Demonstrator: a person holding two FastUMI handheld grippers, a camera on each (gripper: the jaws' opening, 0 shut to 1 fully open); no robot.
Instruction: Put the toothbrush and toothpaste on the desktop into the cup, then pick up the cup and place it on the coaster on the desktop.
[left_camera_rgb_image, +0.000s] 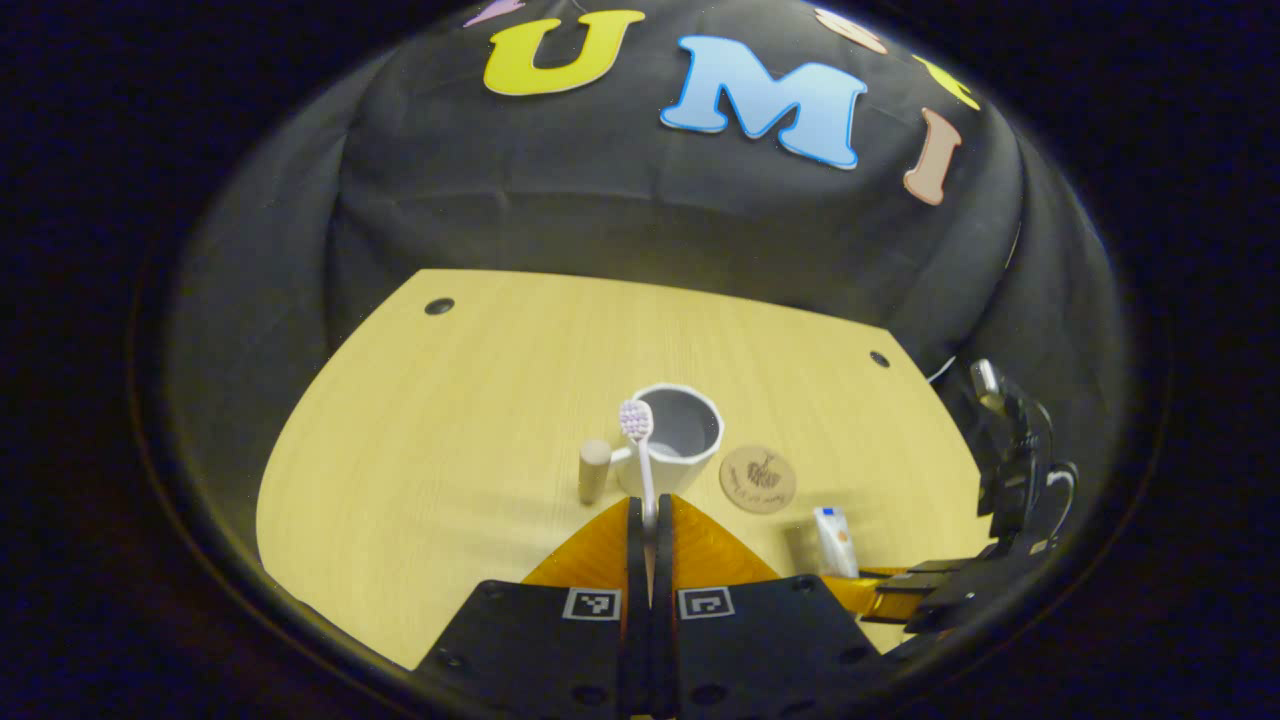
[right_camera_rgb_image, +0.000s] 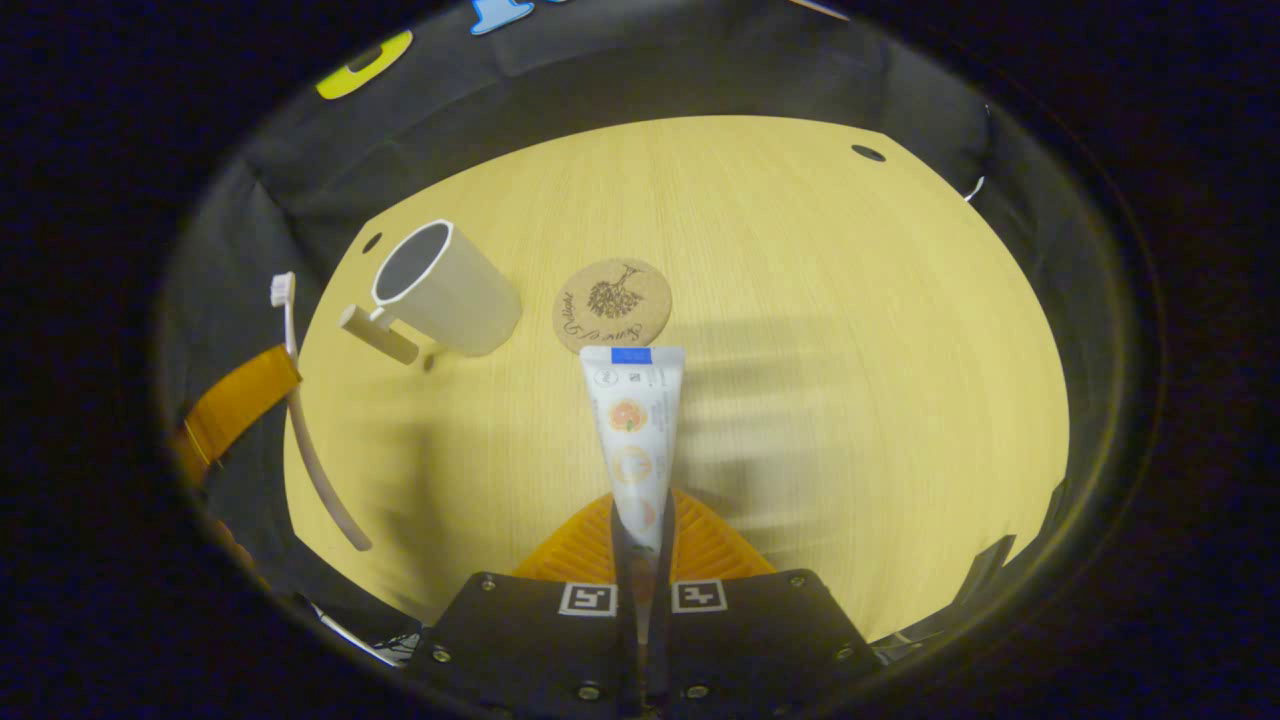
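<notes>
- My left claw (left_camera_rgb_image: 648, 520) is clamped on the toothbrush (left_camera_rgb_image: 640, 450), both fingers pressing its handle, bristle head up and standing in front of the cup (left_camera_rgb_image: 672, 436).
- In the right gripper view the toothbrush (right_camera_rgb_image: 300, 400) hangs clear of the table (right_camera_rgb_image: 850, 350), well left of the cup (right_camera_rgb_image: 445, 290).
- The cup stands upright on the table with its stubby handle (left_camera_rgb_image: 595, 470) pointing left; its mouth looks empty to me.
- To do this well I judge I should carry the brush over the rim, line the handle up with the opening, and ease my grip only once its lower end is inside, so the light cup is not knocked over.
- The coaster (left_camera_rgb_image: 758, 479) lies flat just right of the cup, bare, so the cup is not on it.
- My right claw (right_camera_rgb_image: 640, 530) is closed on the toothpaste (right_camera_rgb_image: 633, 430), tube pointing forward above the table, its far end near the coaster (right_camera_rgb_image: 612, 305).
- I should keep the two claws apart at the cup mouth, one item at a time.
</notes>
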